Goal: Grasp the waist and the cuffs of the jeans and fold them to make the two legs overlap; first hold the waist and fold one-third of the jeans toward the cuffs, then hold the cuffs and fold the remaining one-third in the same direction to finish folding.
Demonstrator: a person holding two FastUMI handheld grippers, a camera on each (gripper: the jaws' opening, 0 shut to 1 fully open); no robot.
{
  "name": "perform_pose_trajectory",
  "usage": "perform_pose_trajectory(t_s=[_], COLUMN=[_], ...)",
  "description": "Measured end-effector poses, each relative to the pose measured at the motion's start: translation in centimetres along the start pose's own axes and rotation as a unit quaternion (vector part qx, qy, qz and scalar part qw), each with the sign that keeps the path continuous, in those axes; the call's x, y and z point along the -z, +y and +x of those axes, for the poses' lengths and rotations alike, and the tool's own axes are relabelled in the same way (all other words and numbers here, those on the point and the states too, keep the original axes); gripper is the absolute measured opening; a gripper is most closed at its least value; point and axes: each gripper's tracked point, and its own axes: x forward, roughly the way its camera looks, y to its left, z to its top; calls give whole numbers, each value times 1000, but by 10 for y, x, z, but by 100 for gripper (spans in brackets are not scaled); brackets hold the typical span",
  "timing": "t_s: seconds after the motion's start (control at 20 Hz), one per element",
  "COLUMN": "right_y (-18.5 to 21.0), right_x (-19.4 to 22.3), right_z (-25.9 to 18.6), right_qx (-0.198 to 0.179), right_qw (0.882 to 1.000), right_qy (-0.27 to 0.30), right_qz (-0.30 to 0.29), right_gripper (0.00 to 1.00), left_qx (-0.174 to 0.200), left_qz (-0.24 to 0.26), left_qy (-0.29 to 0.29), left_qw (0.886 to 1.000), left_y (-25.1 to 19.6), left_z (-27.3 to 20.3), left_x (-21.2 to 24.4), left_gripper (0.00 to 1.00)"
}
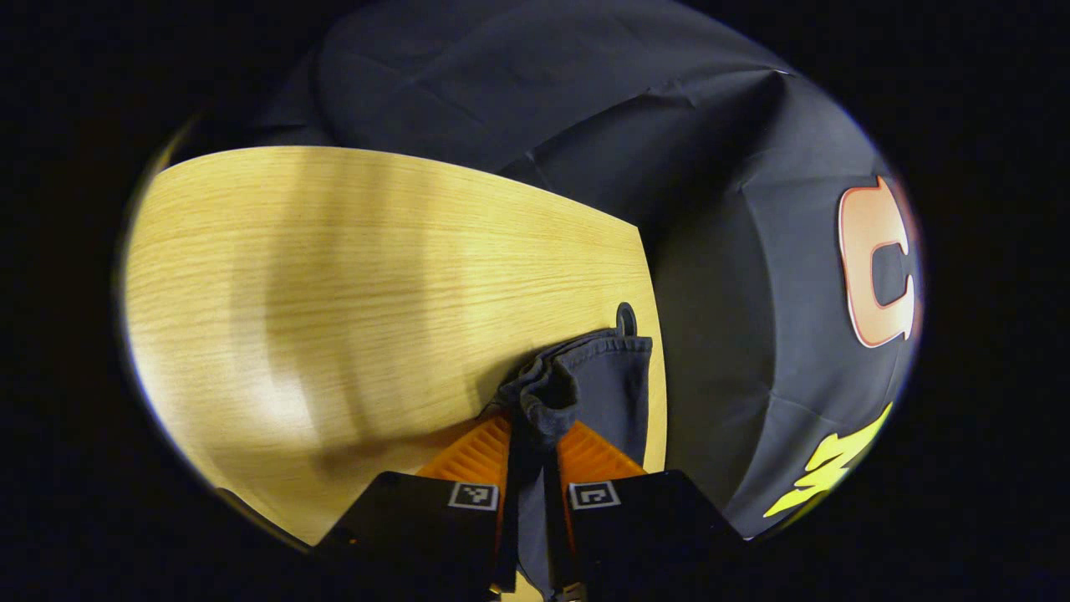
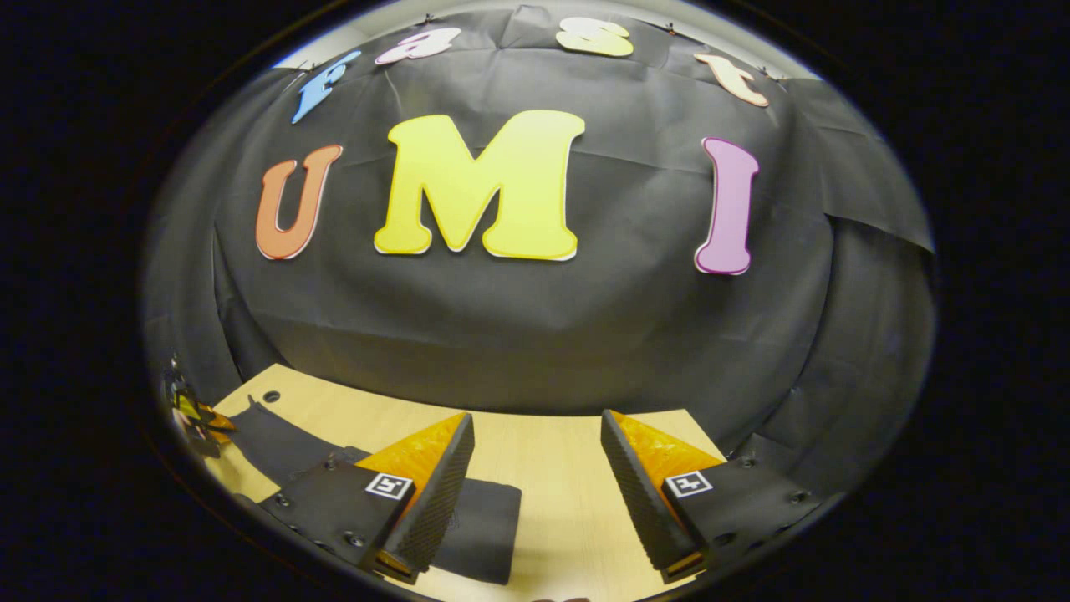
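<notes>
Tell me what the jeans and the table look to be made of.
Jeans: soft dark woven cloth, probably denim, matte; it bunches and creases between the left hand-held gripper fingers, with a stitched hem.
Table: light wood or wood-look laminate, smooth with a slight sheen; straight grain lines.

Dark jeans (image 2: 476, 522) lie flat across the table, one bunched end pinched and lifted.

A staged recording booth, not a lived-in room. Ahead of the right tool (image 2: 535, 468), creased black cloth wall (image 2: 543, 334) hung as a backdrop, closing in behind and to both sides. Beneath both tools, a pale wood-grain worktop (image 1: 334, 276) with a round cable hole (image 1: 626, 318), its far edge pushed against the same cloth. Lit from above, dark elsewhere.
</notes>
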Motion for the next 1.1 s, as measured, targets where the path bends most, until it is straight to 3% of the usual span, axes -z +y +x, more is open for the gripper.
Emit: perform_pose_trajectory(t_s=[0.2,0.55,0.9,1.1], right_y=[-6,-26,-52,-71], right_x=[-4,-5,-3,-2], right_z=[-5,-18,-34,-42], right_qx=[4,9,12,16], right_qw=[1000,1000,1000,999], right_qy=[-5,-6,-11,-13], right_qz=[-2,11,22,31], right_gripper=[94,91,94,91], left_qx=[-19,-7,36,62], left_qz=[58,146,225,286], left_qy=[-22,-60,-92,-110], left_qw=[998,987,969,950], left_y=[1,-33,-85,-123], left_z=[-7,-21,-64,-86], left_x=[0,2,23,46], left_gripper=[5,4,4,4])
